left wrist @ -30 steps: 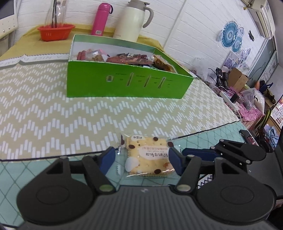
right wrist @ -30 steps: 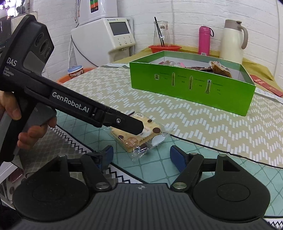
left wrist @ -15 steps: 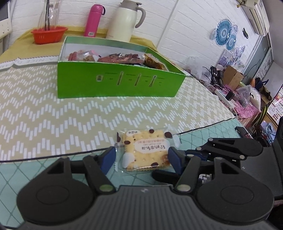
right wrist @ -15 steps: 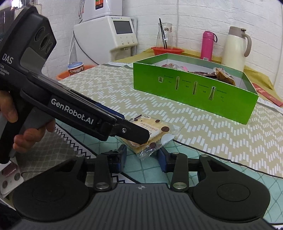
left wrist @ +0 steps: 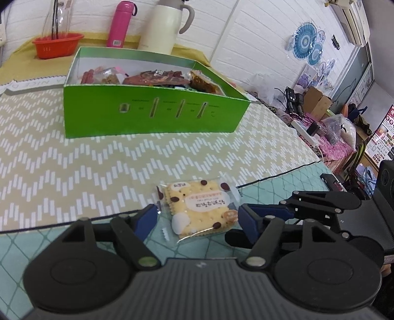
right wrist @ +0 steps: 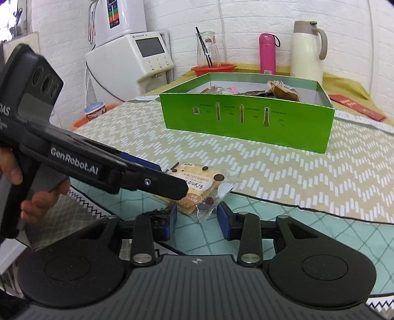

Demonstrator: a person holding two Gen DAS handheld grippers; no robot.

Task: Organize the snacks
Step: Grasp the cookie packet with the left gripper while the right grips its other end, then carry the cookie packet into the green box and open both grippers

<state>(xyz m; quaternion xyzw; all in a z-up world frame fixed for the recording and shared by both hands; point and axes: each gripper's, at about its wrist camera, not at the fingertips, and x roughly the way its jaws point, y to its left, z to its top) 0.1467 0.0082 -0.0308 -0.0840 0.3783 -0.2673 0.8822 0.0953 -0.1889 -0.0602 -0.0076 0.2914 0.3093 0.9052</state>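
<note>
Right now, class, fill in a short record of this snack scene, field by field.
Item to sort: cracker packet, flat on the tablecloth
Destination: green box, already holding snacks
Left gripper: jaws opening, either side of the packet
Right gripper: jaws opening at the packet's corner
Behind box: pink bottle, cream jug, orange basket
</note>
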